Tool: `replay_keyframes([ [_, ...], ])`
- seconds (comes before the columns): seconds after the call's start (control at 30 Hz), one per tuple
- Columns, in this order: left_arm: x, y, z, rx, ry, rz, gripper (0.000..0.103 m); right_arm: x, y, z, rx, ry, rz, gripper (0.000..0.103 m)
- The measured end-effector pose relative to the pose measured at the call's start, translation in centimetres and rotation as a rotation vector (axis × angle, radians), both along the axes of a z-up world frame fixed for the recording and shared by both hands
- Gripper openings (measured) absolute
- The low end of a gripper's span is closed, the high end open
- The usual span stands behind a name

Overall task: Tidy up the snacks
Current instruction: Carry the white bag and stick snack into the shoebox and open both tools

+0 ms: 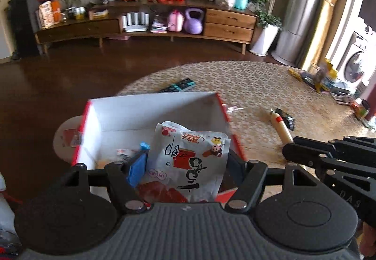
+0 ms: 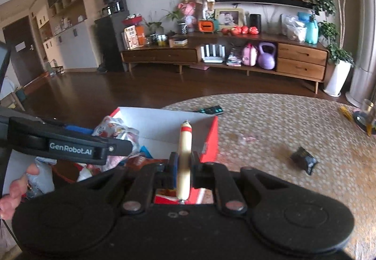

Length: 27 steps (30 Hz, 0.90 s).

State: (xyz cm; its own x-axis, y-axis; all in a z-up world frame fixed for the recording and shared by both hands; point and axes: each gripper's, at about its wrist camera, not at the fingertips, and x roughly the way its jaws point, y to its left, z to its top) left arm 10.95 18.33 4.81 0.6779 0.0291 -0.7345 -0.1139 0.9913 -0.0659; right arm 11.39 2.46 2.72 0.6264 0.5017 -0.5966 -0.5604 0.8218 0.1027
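A white snack pouch (image 1: 188,159) with red print stands upright between the blue pads of my left gripper (image 1: 188,167), which is shut on it. Just beyond it is a box (image 1: 152,114), white inside and red outside, with several snack packs at its near end. My right gripper (image 2: 184,166) is shut on a tan sausage stick (image 2: 185,154) with a red band, held upright over the box's (image 2: 164,123) right side. In the left wrist view that sausage (image 1: 280,126) pokes out of the right gripper (image 1: 289,146). In the right wrist view, one of the left gripper's fingers (image 2: 112,148) shows at the left with the pouch (image 2: 117,130) beyond it.
The box sits on a round woven-patterned surface (image 2: 282,119). A remote control (image 2: 210,109) lies behind the box, a dark small packet (image 2: 303,160) to its right, and a clear wrapper (image 2: 248,137) between them. Clutter (image 1: 329,81) crowds the far right edge. A person's hand (image 2: 14,189) shows at lower left.
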Motion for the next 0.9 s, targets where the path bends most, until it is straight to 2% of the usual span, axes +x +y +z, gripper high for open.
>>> replay_keyframes([
  [0.37,1.8,6.2,-0.8,0.083,0.017,0.105,0.071,2.2,5.7,-2.1,-0.092,0.001,0.038,0.009],
  [0.53,3.8,8.2,-2.2,0.071,0.030,0.123,0.071,3.6,7.6,-3.9,-0.145,0.006,0.045,0.009],
  [0.9,8.2,7.9,-6.5,0.100,0.083,0.079,0.071,6.9,9.6,-7.7,-0.209,0.080,0.055,0.009],
])
